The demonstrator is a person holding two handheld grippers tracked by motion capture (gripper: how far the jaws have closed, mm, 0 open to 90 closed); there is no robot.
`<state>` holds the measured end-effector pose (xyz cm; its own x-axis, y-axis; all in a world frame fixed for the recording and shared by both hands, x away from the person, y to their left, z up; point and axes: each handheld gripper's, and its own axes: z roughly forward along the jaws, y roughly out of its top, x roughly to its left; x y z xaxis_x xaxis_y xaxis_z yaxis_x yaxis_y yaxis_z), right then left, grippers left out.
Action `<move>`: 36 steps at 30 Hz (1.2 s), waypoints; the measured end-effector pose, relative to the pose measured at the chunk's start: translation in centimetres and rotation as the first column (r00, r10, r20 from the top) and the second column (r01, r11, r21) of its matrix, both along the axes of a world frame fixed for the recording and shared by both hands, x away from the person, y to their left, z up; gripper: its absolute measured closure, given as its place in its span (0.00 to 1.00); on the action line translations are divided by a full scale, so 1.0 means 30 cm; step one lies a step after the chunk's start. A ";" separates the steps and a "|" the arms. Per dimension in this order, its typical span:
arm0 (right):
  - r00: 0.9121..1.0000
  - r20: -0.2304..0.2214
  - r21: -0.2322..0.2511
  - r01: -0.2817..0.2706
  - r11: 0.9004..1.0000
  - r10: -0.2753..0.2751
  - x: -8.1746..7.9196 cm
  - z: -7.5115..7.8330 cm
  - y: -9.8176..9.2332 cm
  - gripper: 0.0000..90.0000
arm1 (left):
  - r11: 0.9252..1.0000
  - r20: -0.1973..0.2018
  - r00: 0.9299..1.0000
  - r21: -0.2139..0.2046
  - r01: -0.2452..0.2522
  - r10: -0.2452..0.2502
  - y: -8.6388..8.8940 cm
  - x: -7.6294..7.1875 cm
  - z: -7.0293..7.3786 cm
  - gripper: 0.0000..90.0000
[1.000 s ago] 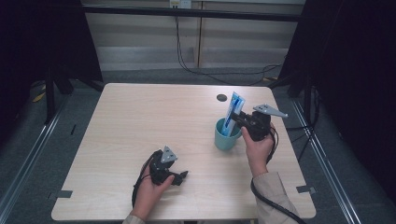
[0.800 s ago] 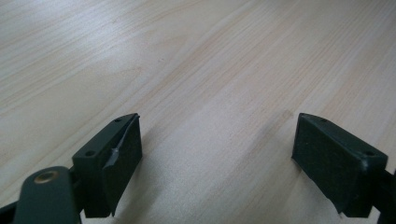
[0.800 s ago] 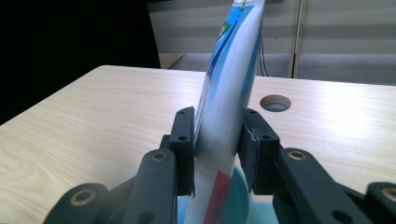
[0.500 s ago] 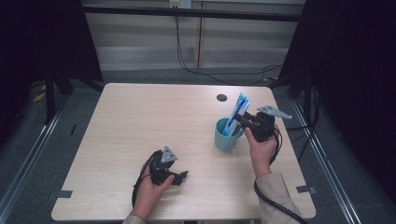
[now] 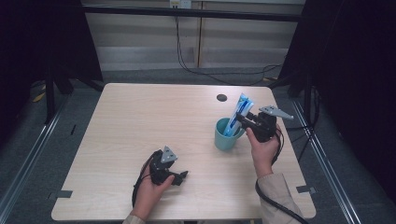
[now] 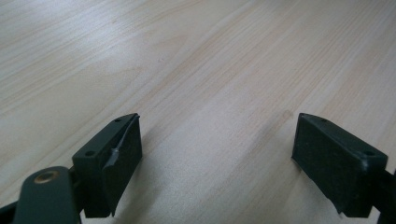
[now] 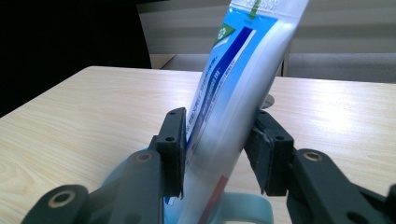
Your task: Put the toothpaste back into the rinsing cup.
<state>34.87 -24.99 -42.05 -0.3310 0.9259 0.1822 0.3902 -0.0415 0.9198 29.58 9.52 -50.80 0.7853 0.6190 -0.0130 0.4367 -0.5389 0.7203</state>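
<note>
since a second ago the right tool (image 5: 243, 120) has been spreading off the toothpaste tube (image 7: 233, 93), now leaning in the cup (image 5: 226, 135) right of centre; back out straight. left tool (image 6: 217, 154) rests spread, empty.

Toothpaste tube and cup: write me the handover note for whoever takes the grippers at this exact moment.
Right gripper: jaws have just been opening around the toothpaste tube; left pad seems to touch it, a gap shows at the right pad, so treat it as released.
Left gripper: open, nothing between its jaws, low over the table at the near edge.
Tube stands tilted in the teal cup, right of centre.
Done: tube is in the cup.
Left: probably just back the right gripper away without tipping the tube or cup.
</note>
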 end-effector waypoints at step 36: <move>0.998 -0.045 -0.038 -0.041 0.998 0.039 -0.015 0.006 -0.005 0.35 | 1.000 0.000 1.000 0.000 0.000 0.000 0.000 0.000 0.000 0.17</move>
<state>34.41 -25.15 -41.88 -0.3601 0.9189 0.1611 0.4309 0.0106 0.9023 29.58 9.52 -50.80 0.7854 0.6188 -0.0126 0.4364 -0.5392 0.7203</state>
